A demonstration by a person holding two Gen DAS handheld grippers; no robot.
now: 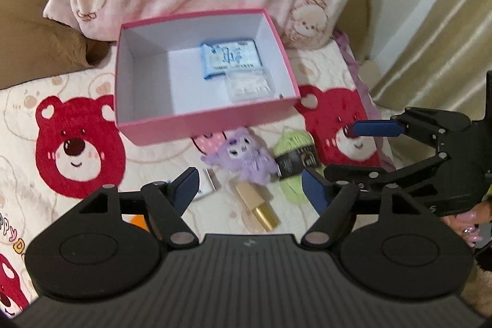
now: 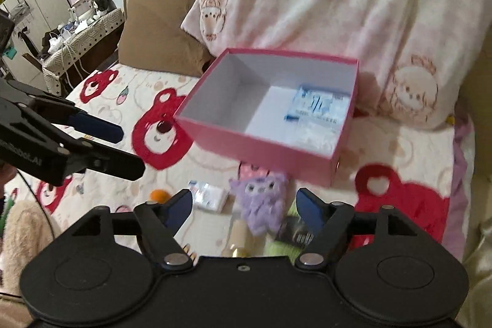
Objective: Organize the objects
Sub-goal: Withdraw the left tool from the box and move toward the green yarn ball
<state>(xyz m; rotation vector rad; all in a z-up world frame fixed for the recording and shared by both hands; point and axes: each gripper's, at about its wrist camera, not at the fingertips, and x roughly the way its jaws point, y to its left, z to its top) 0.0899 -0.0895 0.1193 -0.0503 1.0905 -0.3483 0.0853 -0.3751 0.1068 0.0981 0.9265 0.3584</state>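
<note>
A pink box [image 1: 196,125] [image 2: 261,140] stands open on the bear-print bedspread. Inside it lie a blue-and-white packet [image 1: 229,57] [image 2: 316,105] and a clear plastic case [image 1: 249,85] [image 2: 316,134]. In front of the box lie a purple plush [image 1: 243,156] [image 2: 261,202], a green yarn skein [image 1: 292,165], a gold tube [image 1: 258,205], a white packet [image 1: 206,188] [image 2: 209,194] and an orange ball [image 2: 158,195]. My left gripper [image 1: 249,186] [image 2: 129,149] hangs open above them, holding nothing. My right gripper [image 2: 244,205] [image 1: 341,146] is open and empty too, to the left one's right.
A pink cartoon-print blanket [image 2: 338,5] is piled behind the box, with a brown cushion [image 2: 156,29] to its left. A cluttered side table [image 2: 80,33] stands beyond the bed's left side. The bed's edge runs along the right [image 1: 378,100]. A hand [image 1: 467,226] holds the right gripper.
</note>
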